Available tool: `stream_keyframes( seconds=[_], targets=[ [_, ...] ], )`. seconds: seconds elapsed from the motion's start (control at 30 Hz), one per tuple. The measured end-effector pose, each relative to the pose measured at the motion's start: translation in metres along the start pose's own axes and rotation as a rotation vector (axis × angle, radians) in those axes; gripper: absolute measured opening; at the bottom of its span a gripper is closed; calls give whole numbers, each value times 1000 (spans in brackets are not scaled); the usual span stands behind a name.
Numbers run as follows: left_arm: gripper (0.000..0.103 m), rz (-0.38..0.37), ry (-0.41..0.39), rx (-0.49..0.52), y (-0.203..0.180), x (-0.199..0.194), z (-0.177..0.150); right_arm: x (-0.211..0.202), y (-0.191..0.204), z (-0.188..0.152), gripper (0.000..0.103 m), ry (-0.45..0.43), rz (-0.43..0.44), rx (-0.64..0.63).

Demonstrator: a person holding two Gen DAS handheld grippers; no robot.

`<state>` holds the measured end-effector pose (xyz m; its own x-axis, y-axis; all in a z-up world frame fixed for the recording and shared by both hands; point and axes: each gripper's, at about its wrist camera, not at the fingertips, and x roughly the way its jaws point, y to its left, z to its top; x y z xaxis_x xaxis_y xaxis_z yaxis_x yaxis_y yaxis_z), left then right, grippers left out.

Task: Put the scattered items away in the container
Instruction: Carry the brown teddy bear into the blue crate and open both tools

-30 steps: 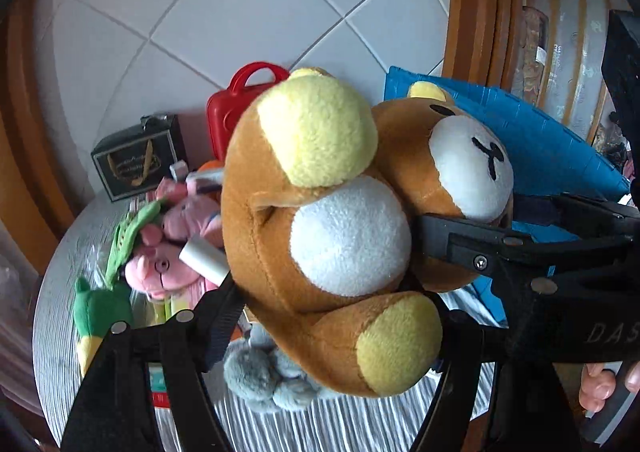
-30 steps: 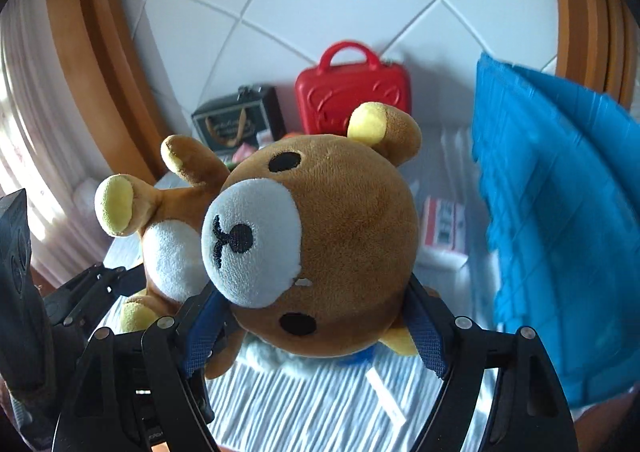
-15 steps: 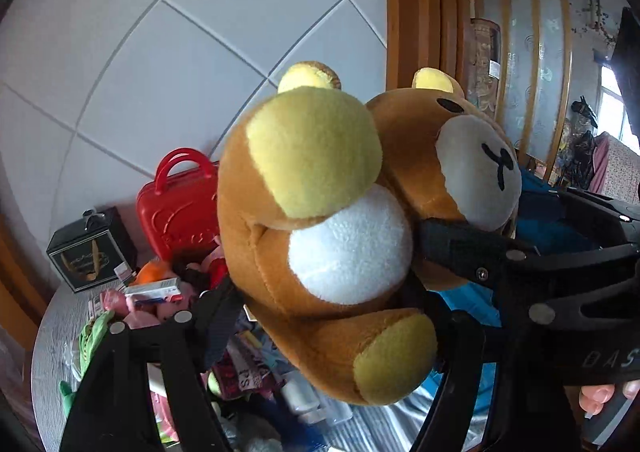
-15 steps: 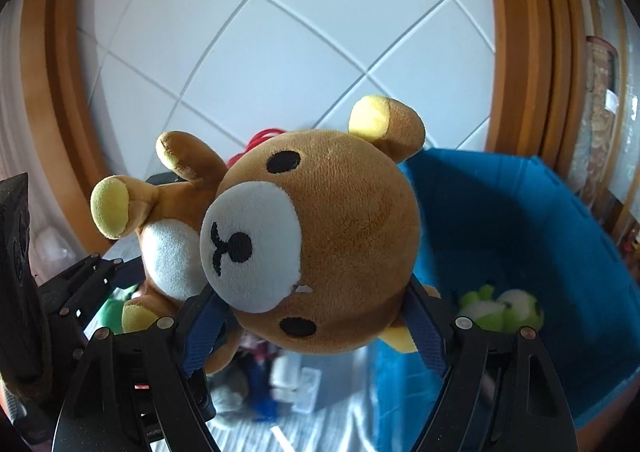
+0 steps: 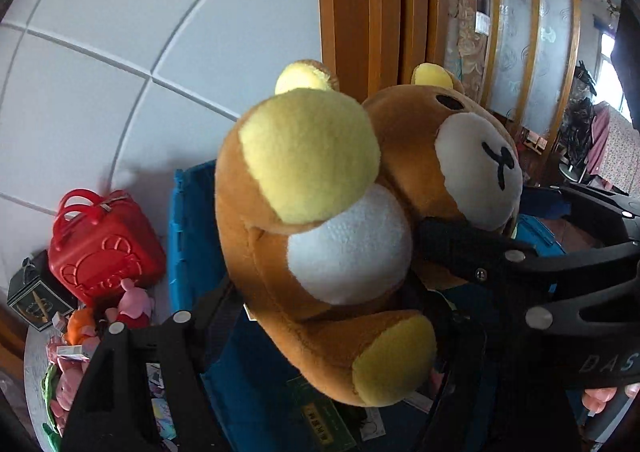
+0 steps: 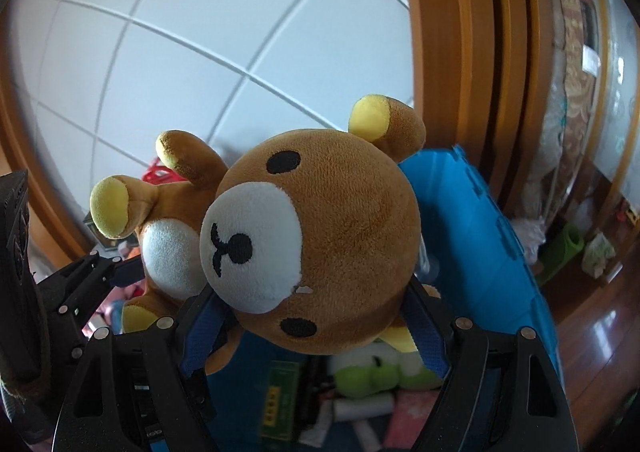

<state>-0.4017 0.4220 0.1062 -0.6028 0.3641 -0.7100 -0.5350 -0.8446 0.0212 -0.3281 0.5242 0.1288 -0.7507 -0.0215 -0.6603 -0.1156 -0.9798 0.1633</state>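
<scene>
A brown plush bear [image 5: 332,236] with yellow paws and a white muzzle is held in the air by both grippers. My left gripper [image 5: 328,316] is shut on its body and legs. My right gripper [image 6: 316,316] is shut on its head [image 6: 320,248]. The bear hangs above the open blue container [image 6: 480,220], which also shows in the left wrist view [image 5: 192,236]. Inside the container lie a green plush toy [image 6: 368,374], a green box [image 6: 280,400] and several small packets.
A red toy suitcase [image 5: 100,248], a small black gift box [image 5: 34,302] and pink and orange plush toys [image 5: 132,304] sit on the table left of the container. A tiled wall stands behind. A wooden door frame [image 6: 460,64] rises at the right.
Both grippers carried the bear up and to the right, from over the table to above the blue container. The container's inside has come into view below the bear.
</scene>
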Motion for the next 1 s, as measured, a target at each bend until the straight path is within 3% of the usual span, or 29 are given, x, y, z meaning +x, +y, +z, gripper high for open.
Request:
stream_keyframes(
  seconds=[0.17,0.3,0.43,0.5,0.57,0.63,0.77,1.0],
  targets=[
    [75,-11,209,-39,-25,89,20,63,-61,10,82,137,16,46],
    [75,12,393,-56,-36,157,12,123,-86,-9,82,287,41,108],
    [75,20,506,-83,-41,204,0,175,-102,-31,82,409,47,145],
    [75,44,522,-71,-47,216,-4,193,-109,-38,80,453,49,173],
    [75,101,525,-8,-59,222,-8,202,-111,-43,74,462,37,159],
    [75,165,515,73,-72,226,-10,204,-107,-44,74,455,14,116],
    [75,177,525,57,-75,229,-8,202,-100,-46,73,457,-4,78],
    [75,223,556,54,-65,232,-14,204,-104,-44,87,459,-51,42]
  ],
)
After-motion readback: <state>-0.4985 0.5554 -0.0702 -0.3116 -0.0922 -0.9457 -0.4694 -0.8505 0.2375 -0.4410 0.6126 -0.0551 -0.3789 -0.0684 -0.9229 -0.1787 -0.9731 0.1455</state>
